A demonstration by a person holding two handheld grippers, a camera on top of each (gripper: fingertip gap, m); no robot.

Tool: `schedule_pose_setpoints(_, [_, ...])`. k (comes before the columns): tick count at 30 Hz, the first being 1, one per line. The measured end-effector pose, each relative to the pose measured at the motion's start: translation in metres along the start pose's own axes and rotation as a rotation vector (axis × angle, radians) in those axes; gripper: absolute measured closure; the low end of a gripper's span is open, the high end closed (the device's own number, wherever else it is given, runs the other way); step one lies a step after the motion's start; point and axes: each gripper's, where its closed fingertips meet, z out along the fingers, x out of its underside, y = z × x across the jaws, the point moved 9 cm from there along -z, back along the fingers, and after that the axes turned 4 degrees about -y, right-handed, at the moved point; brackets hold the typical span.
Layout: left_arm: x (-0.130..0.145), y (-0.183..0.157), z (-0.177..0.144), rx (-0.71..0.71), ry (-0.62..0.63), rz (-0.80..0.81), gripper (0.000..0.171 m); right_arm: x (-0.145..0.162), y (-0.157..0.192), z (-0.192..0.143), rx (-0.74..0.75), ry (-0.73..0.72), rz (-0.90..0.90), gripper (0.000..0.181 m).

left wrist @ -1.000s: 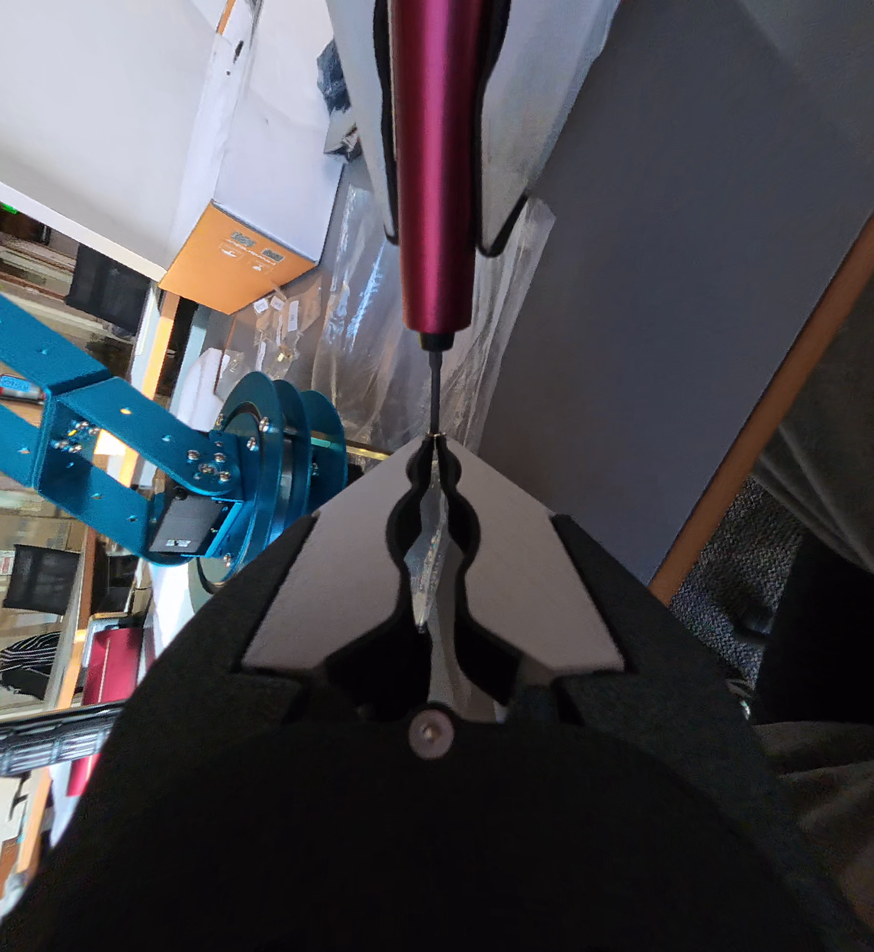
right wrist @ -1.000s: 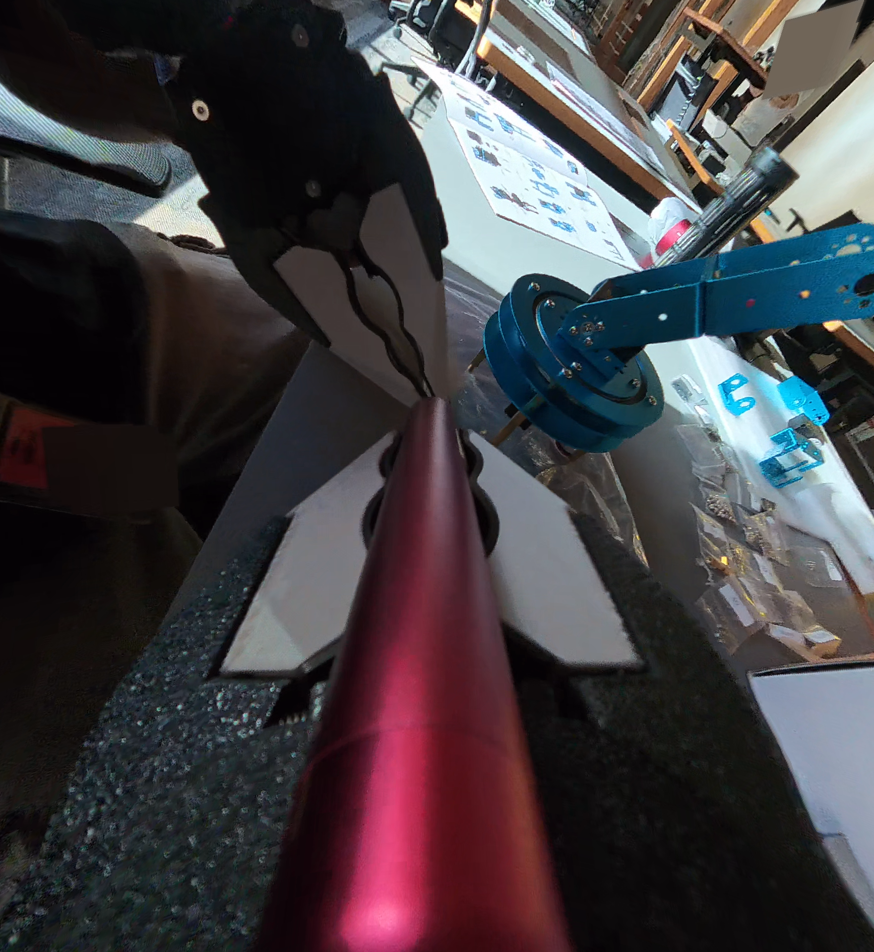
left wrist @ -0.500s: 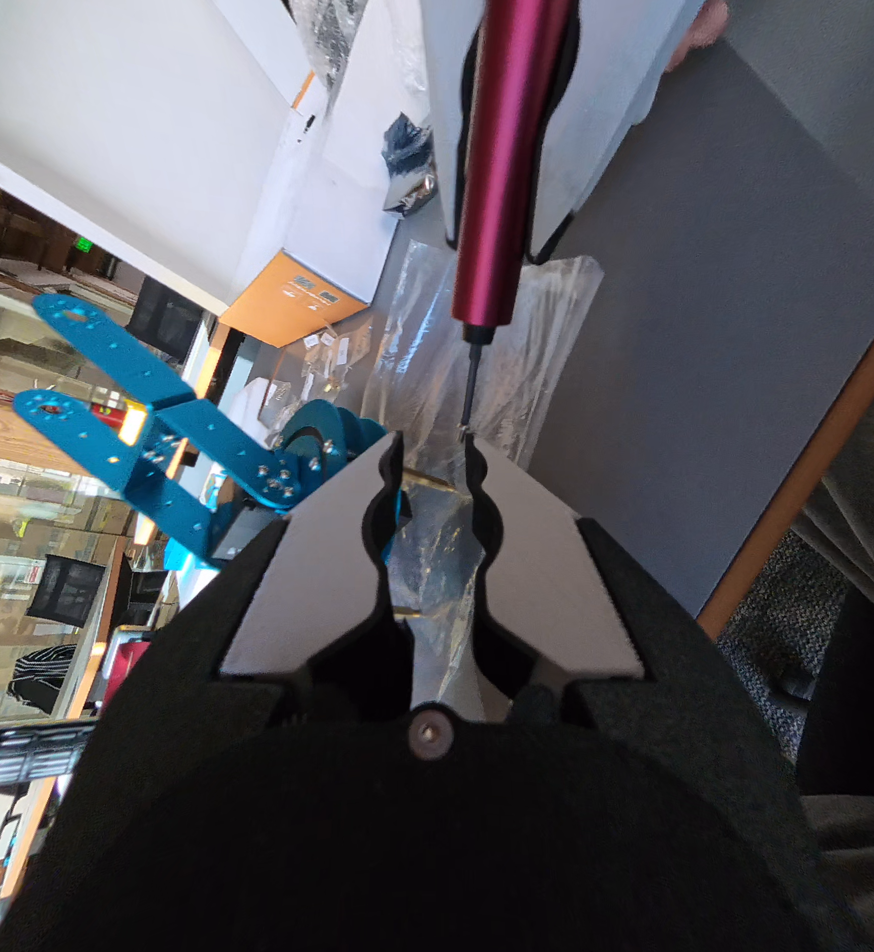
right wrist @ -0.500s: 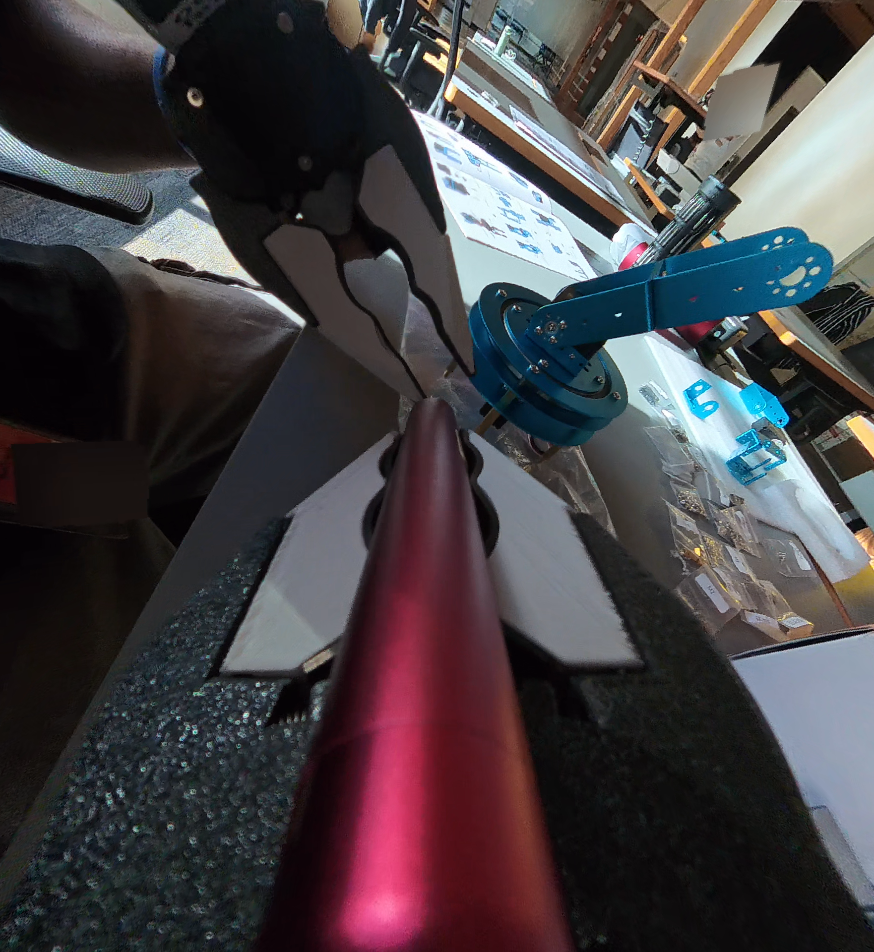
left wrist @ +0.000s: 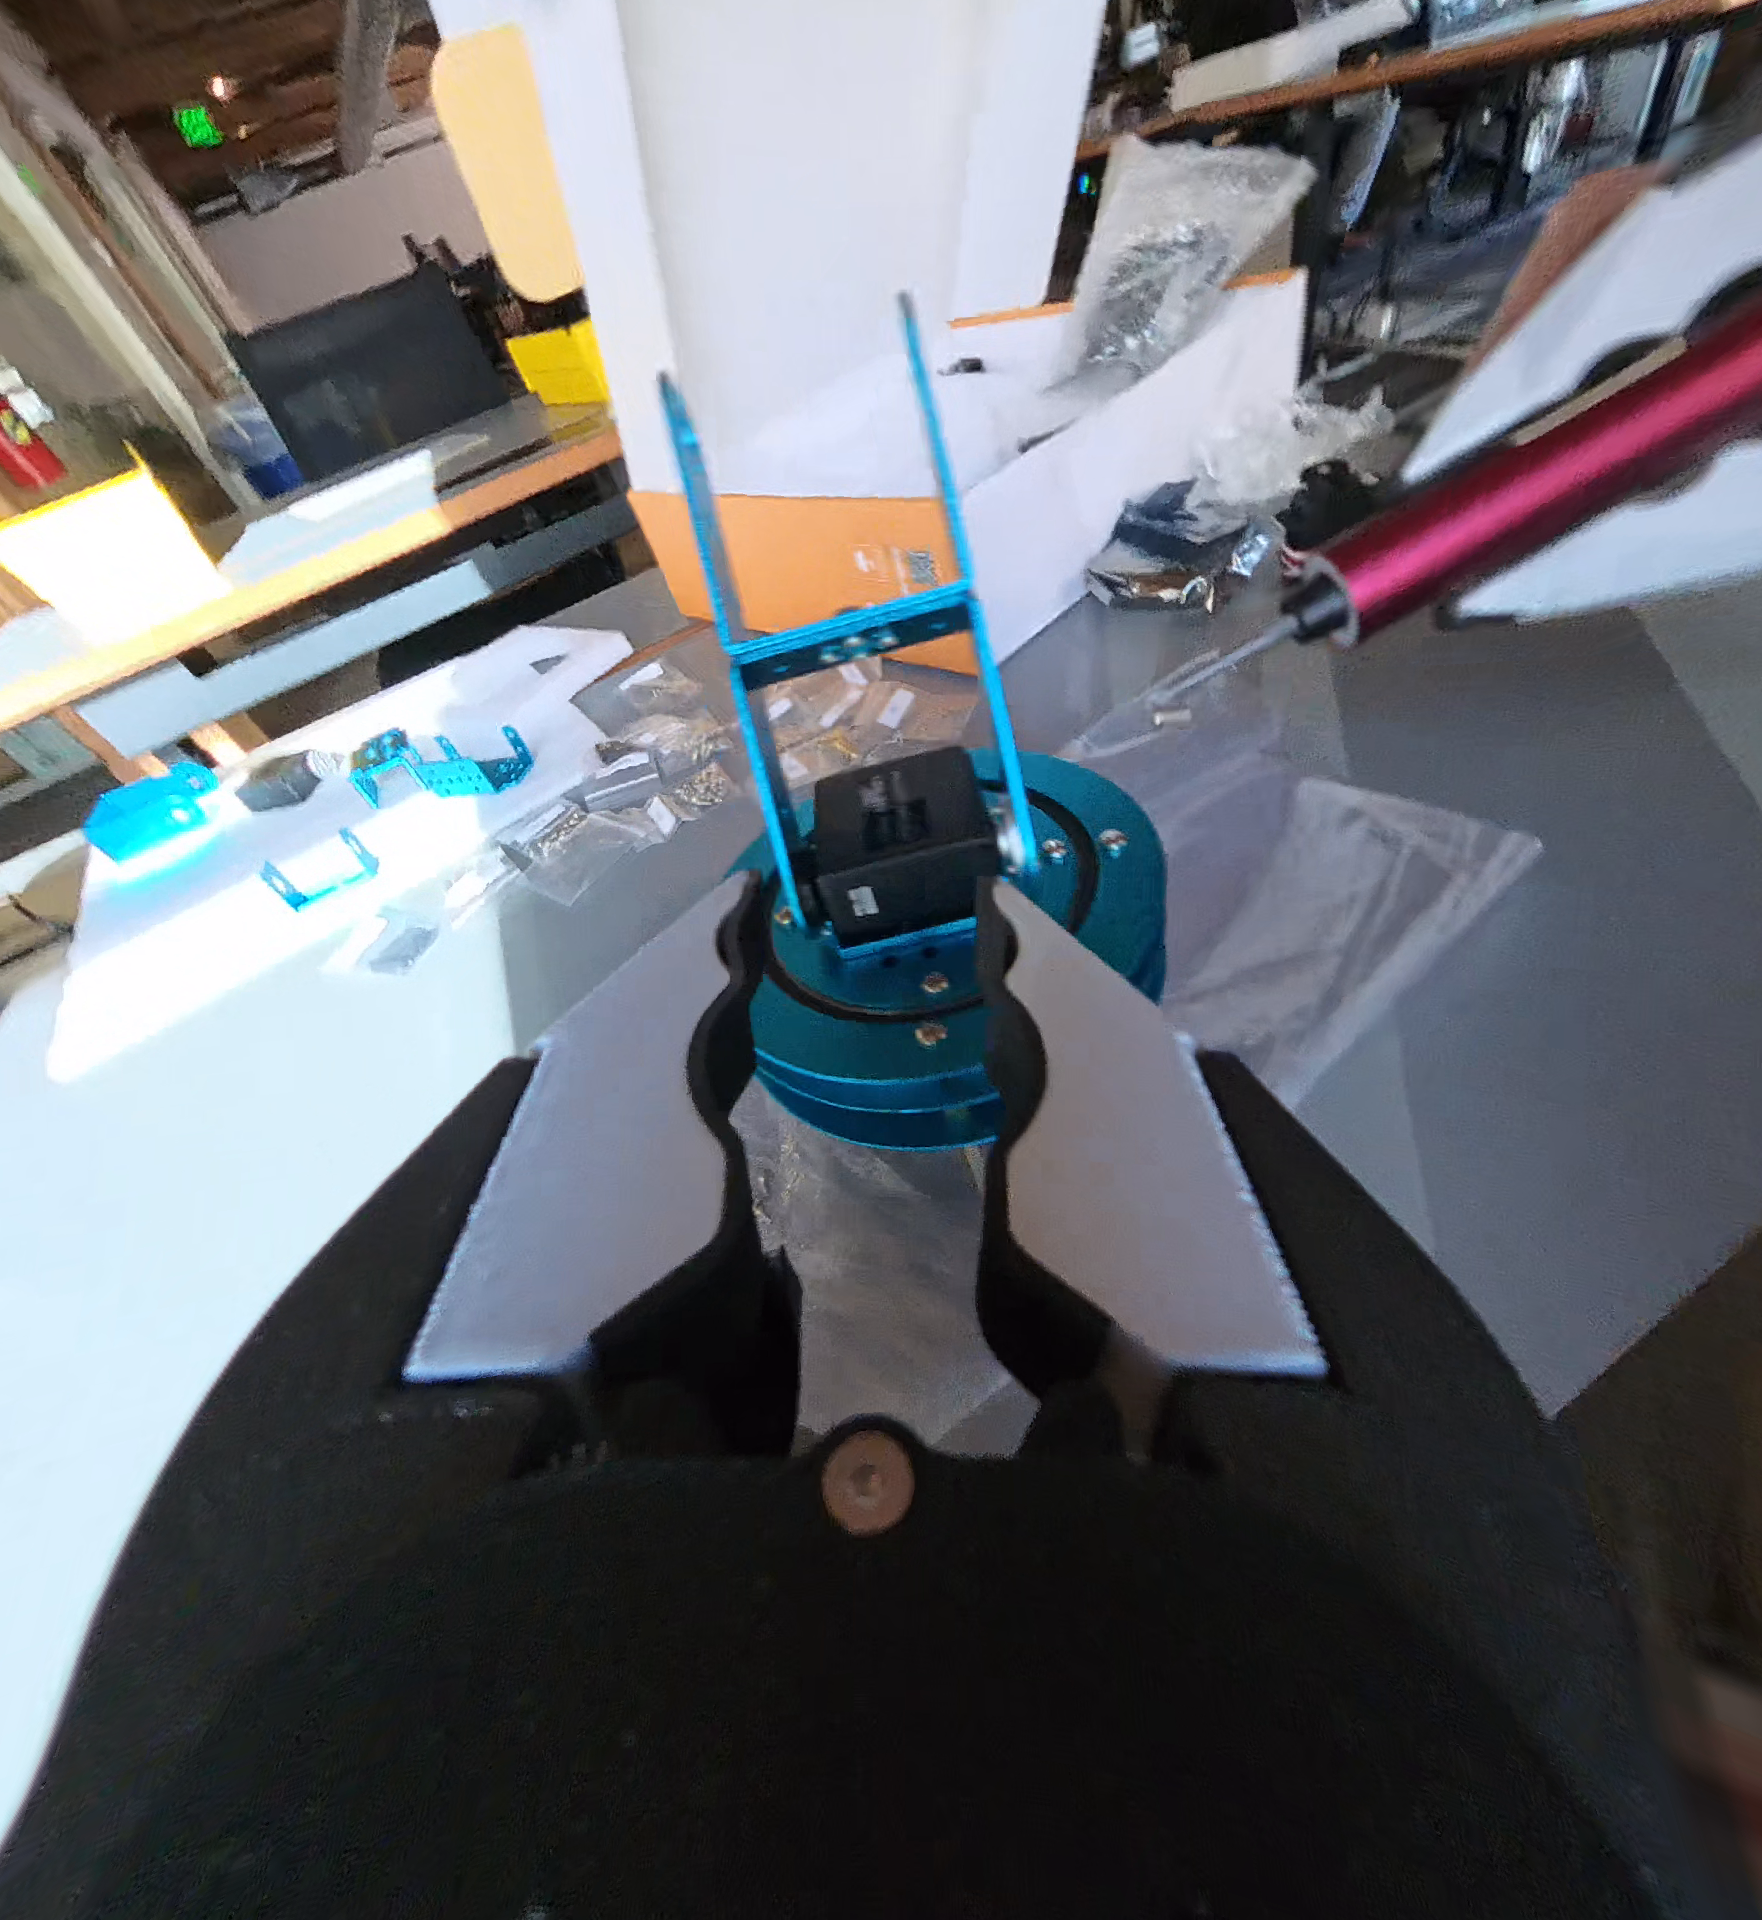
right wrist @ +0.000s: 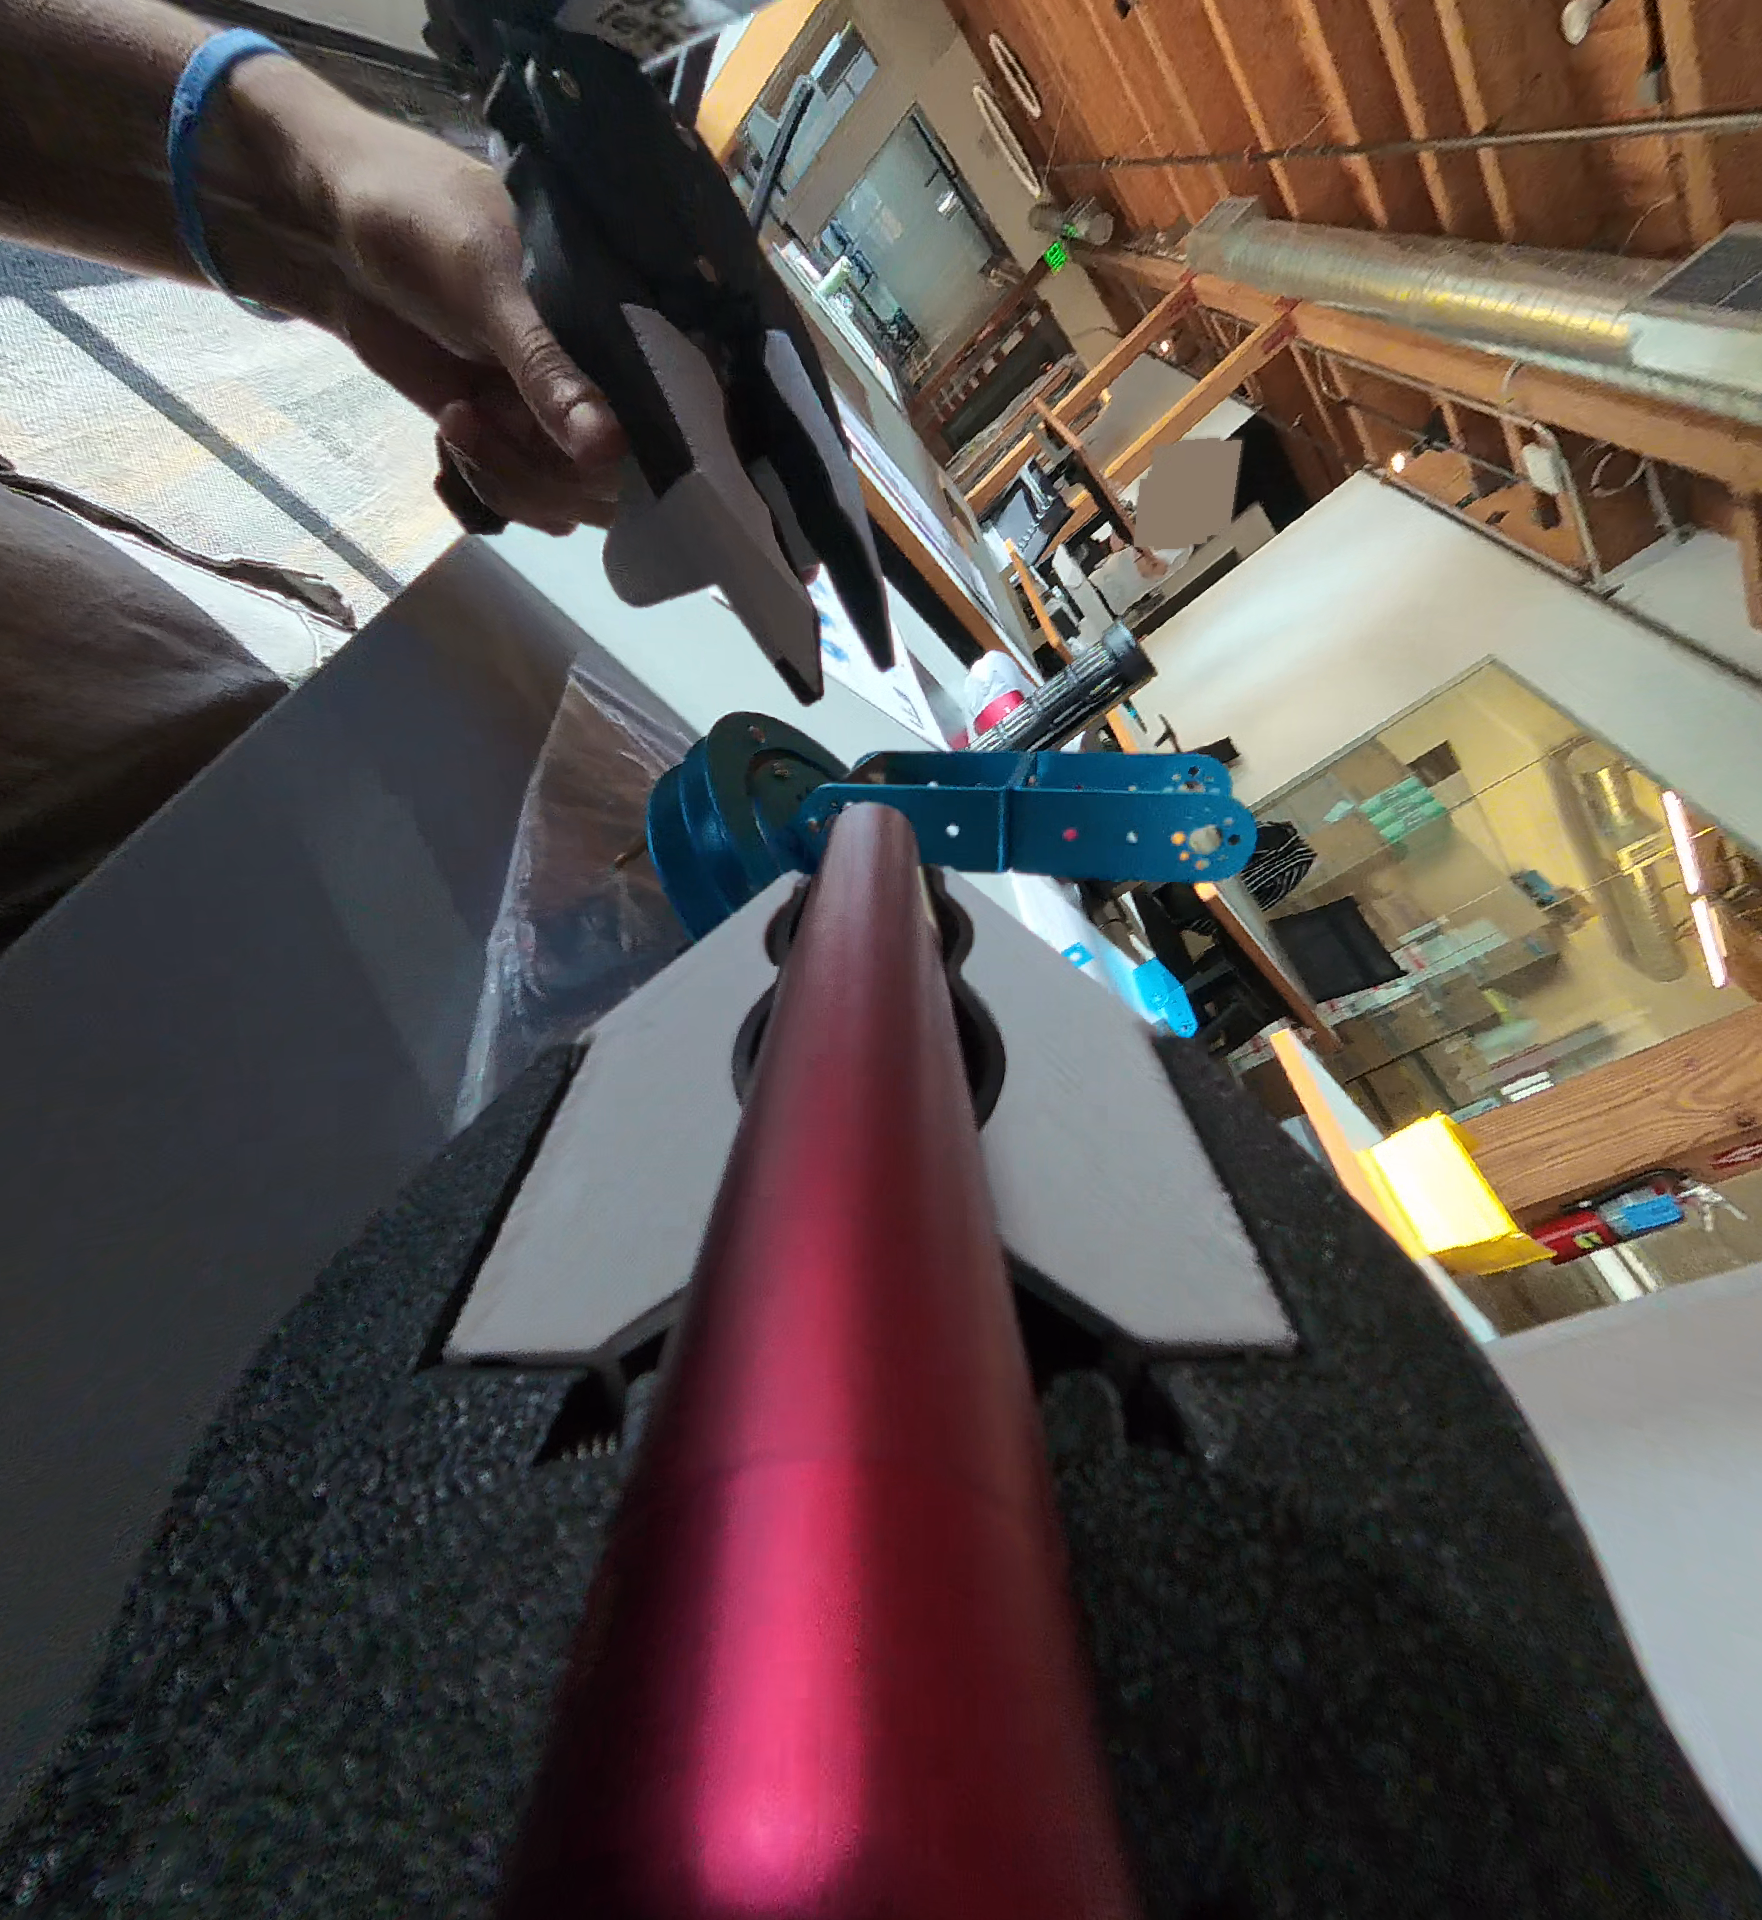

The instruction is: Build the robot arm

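My left gripper (left wrist: 869,888) is open with nothing between its pads. It hovers just before a blue round base (left wrist: 960,1081) that carries a black servo block (left wrist: 898,831) and an upright blue bracket (left wrist: 856,644). My right gripper (right wrist: 866,883) is shut on a magenta screwdriver (right wrist: 846,1247), which points at the blue bracket (right wrist: 1064,821) and base (right wrist: 695,831). In the left wrist view the screwdriver (left wrist: 1542,509) comes in from the upper right, its thin bit (left wrist: 1241,649) over a clear plastic bag. The left gripper (right wrist: 835,665), held by a hand (right wrist: 461,312), shows open above the base.
Clear plastic bags (left wrist: 1355,935) lie on the grey table (left wrist: 1635,935) around the base. Small bags of hardware (left wrist: 628,810) and loose blue brackets (left wrist: 441,769) lie on a white sheet (left wrist: 181,1143) to the left. An orange and white box (left wrist: 835,561) stands behind.
My left gripper's jaws were shut at the screwdriver's bit tip and have opened. It has swung away and now faces the blue base. The right gripper still grips the screwdriver.
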Motion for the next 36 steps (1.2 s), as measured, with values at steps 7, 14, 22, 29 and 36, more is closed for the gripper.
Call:
schedule_pose_setpoints(7, [0.004,0.009,0.016,0.046,-0.007,-0.093,0.12,0.021,0.022,0.022,-0.067,0.017,0.008,0.161])
schedule_pose_setpoints(14, [0.004,0.011,0.016,0.052,-0.013,-0.119,0.116,0.022,0.014,0.016,-0.09,0.016,0.143,0.161])
schedule_pose_setpoints(22, [0.028,-0.026,-0.033,0.001,0.001,-0.112,0.136,0.023,0.007,0.004,-0.401,-0.023,0.534,0.16])
schedule_pose_setpoints(29, [0.051,-0.038,-0.041,-0.023,0.101,-0.163,0.145,0.04,0.031,0.042,-0.404,0.197,0.486,0.159])
schedule_pose_setpoints(36, [0.056,-0.052,-0.037,0.021,0.144,-0.153,0.147,0.039,0.027,0.053,-0.374,0.194,0.507,0.159])
